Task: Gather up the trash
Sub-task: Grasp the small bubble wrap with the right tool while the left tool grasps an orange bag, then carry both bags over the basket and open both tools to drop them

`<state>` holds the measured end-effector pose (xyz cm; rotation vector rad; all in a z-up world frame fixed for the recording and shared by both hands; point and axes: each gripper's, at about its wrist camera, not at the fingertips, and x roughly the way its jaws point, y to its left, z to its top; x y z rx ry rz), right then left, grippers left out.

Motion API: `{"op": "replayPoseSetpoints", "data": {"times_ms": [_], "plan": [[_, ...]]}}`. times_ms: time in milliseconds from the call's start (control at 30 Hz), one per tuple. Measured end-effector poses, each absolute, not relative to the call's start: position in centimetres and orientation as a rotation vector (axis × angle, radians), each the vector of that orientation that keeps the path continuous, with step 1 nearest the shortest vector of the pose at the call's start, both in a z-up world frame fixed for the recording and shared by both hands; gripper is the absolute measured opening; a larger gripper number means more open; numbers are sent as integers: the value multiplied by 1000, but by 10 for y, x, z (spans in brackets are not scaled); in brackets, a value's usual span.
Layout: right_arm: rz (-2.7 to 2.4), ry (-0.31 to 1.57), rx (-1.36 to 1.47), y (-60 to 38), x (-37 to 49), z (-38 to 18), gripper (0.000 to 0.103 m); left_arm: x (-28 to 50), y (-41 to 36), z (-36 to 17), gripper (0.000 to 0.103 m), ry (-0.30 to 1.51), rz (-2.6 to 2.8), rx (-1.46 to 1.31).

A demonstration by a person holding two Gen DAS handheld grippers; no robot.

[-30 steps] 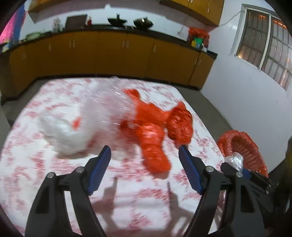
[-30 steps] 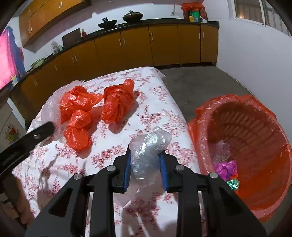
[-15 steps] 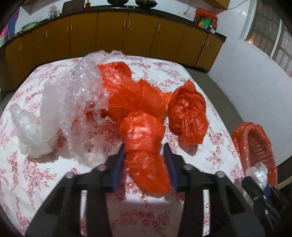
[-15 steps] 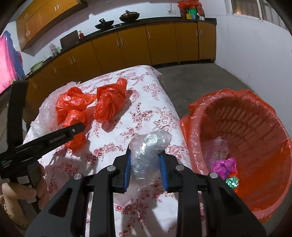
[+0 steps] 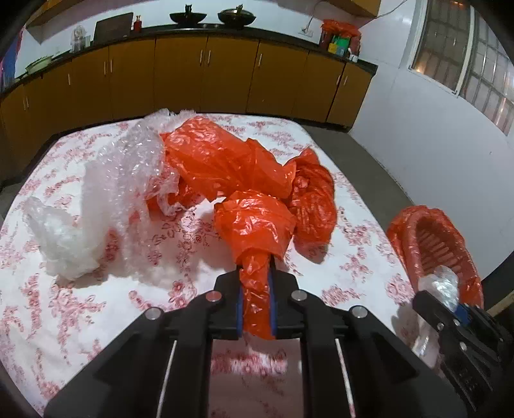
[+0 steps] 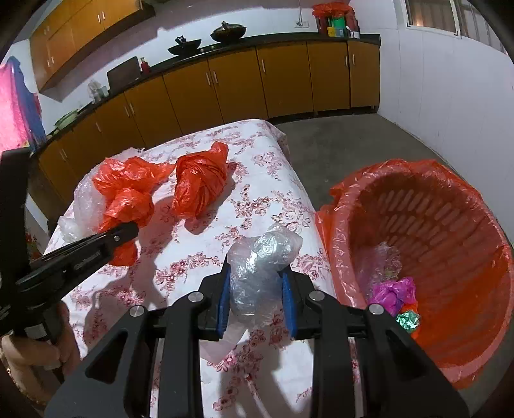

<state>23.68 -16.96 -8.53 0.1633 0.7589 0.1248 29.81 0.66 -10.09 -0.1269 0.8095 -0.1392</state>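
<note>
Room: white walls [image 6: 449, 96]; grey concrete floor [image 6: 347, 141]. Far side: run of amber-brown base cabinets [image 5: 205, 74] under a dark worktop [image 5: 199, 30] carrying two dark woks [image 5: 236, 15]; matching wall cabinets [image 6: 74, 35] at upper left. Right: barred window [image 5: 475, 51]. Near: floral red-and-white tablecloth [image 5: 57, 308].

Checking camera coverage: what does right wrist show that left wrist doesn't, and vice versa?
Only the right wrist view: the basket's inside, with purple wrapper and green foil, plus the hand holding the left gripper.

Only the left wrist view: the left gripper shut on the orange bag seen close up, the white plastic wad, and the window.

Both: floral tablecloth, bubble wrap, knotted orange bag, orange basket, right gripper shut on the clear plastic wad.
</note>
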Motion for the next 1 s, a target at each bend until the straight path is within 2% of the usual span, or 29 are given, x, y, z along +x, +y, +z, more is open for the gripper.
{"op": "replayPoseSetpoints", "data": {"times_ms": [567, 1000], "plan": [[135, 669, 166, -175, 207, -47, 28, 239, 31, -57, 13, 709, -155, -156], [90, 609, 174, -201, 183, -27, 28, 218, 3, -32, 13, 660, -216, -119]]}}
